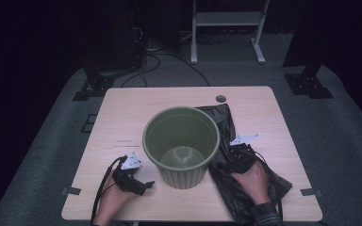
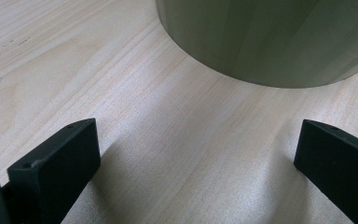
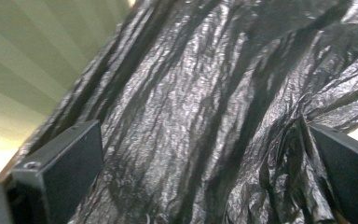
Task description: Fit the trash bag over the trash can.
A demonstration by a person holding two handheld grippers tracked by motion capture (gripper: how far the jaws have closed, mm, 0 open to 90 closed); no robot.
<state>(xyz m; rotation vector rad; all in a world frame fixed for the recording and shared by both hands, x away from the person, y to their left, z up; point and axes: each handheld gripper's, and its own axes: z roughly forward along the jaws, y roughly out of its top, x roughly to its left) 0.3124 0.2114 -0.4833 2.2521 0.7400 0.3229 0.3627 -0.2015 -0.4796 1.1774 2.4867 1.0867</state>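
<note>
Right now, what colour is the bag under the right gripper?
Glossy black; the bag shows best in the right gripper view, crinkled between the open jaws.

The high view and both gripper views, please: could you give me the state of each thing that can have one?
Green bin: upright, empty, unlined.
Black plastic bag: crumpled flat on the table, right of the bin.
Left gripper: open, above bare table by the bin's base.
Right gripper: open, jaws either side of a stretch of the bag.
</note>
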